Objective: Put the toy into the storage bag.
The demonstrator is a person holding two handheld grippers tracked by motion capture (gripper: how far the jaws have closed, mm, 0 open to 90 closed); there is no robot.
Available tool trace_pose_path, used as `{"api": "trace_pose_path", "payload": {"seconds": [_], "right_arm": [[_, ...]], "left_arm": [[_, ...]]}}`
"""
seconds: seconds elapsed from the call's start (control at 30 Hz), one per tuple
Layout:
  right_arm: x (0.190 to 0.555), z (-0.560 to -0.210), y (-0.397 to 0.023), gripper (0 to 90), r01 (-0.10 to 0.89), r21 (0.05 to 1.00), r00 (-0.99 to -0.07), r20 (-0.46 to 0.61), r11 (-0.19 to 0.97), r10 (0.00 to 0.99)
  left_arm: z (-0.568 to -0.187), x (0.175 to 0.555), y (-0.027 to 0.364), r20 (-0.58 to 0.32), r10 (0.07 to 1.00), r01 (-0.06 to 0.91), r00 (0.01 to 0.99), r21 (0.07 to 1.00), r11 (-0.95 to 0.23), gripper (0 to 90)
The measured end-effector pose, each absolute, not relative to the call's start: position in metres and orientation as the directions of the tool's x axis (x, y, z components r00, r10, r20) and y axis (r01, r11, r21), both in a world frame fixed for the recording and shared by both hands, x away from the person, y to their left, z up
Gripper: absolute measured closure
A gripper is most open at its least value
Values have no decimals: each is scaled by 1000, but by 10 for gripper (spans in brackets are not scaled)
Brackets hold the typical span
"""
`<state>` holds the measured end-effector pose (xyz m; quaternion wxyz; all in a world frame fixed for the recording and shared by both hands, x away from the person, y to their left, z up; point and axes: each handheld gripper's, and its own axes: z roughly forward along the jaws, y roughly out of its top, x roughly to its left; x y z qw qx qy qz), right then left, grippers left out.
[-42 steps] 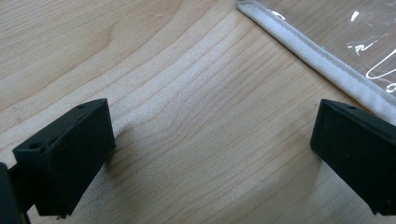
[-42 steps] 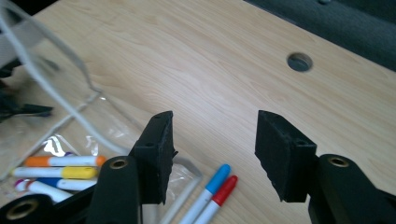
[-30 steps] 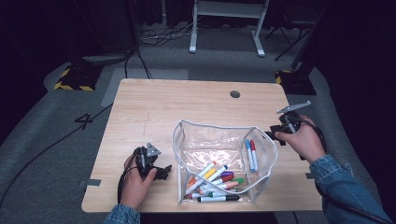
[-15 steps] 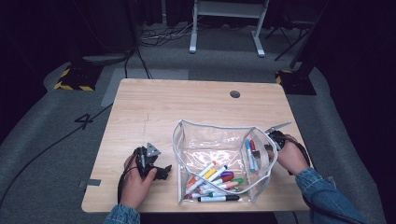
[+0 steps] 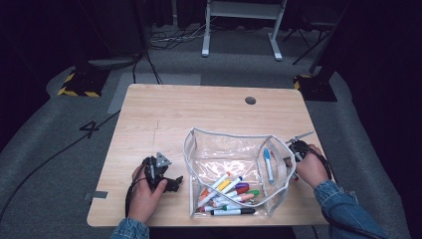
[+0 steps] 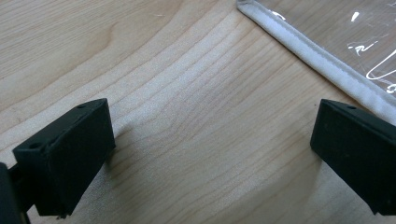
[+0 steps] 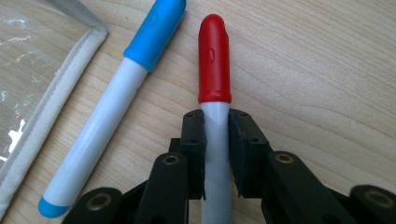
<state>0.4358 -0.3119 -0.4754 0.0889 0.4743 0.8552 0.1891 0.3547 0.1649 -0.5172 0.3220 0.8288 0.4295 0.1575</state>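
A clear pouch [image 5: 234, 149] with white trim stands open on the wooden table [image 5: 199, 109], with several coloured markers [image 5: 226, 191] lying in it. My right gripper [image 7: 215, 119] is low at the pouch's right side [image 5: 292, 158]. Its jaws have just been closing and now pinch the white barrel of a red-capped marker [image 7: 215, 60] lying on the wood. A blue-capped marker [image 7: 116, 102] lies alongside it, next to the pouch's trim [image 7: 56, 93]; it is also seen from above [image 5: 267, 164]. My left gripper [image 5: 173, 181] rests left of the pouch, open [image 6: 212, 140] over bare wood.
The pouch's trimmed edge [image 6: 317, 56] runs just beyond my left gripper's jaws. A round cable hole [image 5: 250, 100] sits near the table's far edge. Bare wood stretches across the far half. Cables and a stand's feet [image 5: 239, 45] lie on the floor behind.
My right hand has come down beside the pouch's right side and its jaws have shut on the red-capped marker. The left hand has stayed put.
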Motion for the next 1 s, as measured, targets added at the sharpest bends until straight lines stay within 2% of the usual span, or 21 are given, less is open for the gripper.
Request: {"api": "trace_pose_path", "payload": {"seconds": [0.33, 0.47, 0.8, 1.0], "right_arm": [[434, -474, -308, 773, 779, 399, -544, 50, 483, 837], [432, -464, -310, 774, 777, 415, -544, 64, 473, 837], [429, -403, -315, 774, 738, 494, -562, 74, 460, 824], [422, -361, -306, 773, 697, 516, -600, 41, 497, 799]], "left_arm": [[-517, 355, 165, -15, 813, 611, 582, 669, -424, 1], [-517, 355, 165, -15, 813, 611, 581, 669, -424, 0], [-517, 355, 165, -18, 815, 612, 579, 670, -420, 0], [-517, 355, 165, -18, 815, 612, 579, 670, -420, 0]]}}
